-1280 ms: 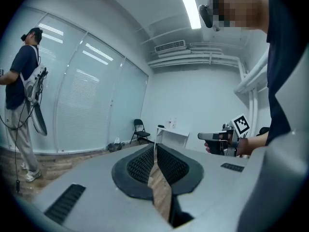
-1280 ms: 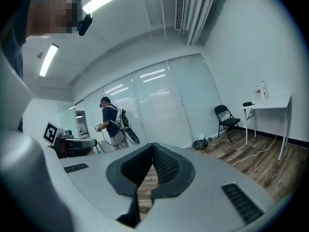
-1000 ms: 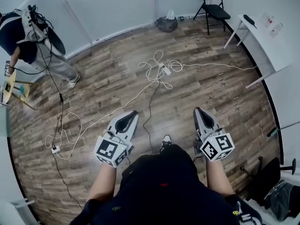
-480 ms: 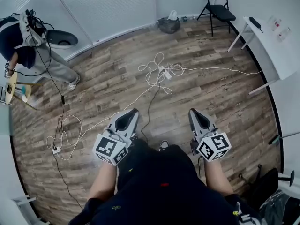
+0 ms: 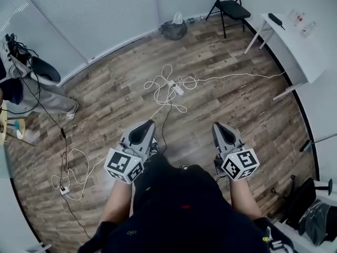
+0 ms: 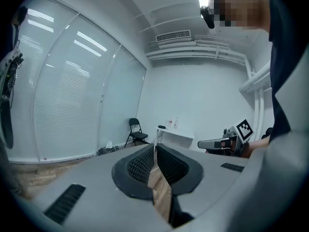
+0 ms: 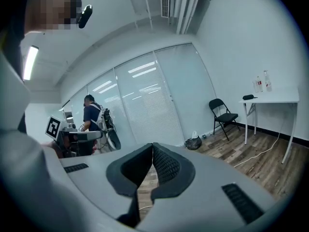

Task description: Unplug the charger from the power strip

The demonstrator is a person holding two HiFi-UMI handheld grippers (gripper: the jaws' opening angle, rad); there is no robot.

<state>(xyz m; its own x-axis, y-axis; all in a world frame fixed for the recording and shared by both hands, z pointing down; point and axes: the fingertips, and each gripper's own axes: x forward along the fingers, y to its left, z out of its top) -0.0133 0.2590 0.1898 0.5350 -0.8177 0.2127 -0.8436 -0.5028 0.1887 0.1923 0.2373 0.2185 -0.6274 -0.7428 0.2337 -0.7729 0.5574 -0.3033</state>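
Note:
A white power strip [image 5: 177,89] lies on the wood floor among loops of white cable [image 5: 160,83], well ahead of both grippers. It is too small to make out the charger in it. A dark cord [image 5: 165,121] runs from it back toward me. My left gripper [image 5: 150,123] and right gripper [image 5: 217,124] are held side by side above the floor in front of my body, pointing toward the strip. Both are shut with nothing between the pads. The left gripper view shows its jaws [image 6: 155,146] meeting at the tips, as the right gripper view does [image 7: 152,145].
A black folding chair [image 5: 227,7] and a dark bag [image 5: 172,29] stand by the far wall. A white table [image 5: 295,41] is at the right. Another person [image 5: 21,83] stands at the far left, with more white cable and a small plug [image 5: 64,190] on the floor nearby.
I have walked forward with both grippers held out; the power strip sits lower in the head view, nearer to them. The person at the left has slid toward the frame's edge.

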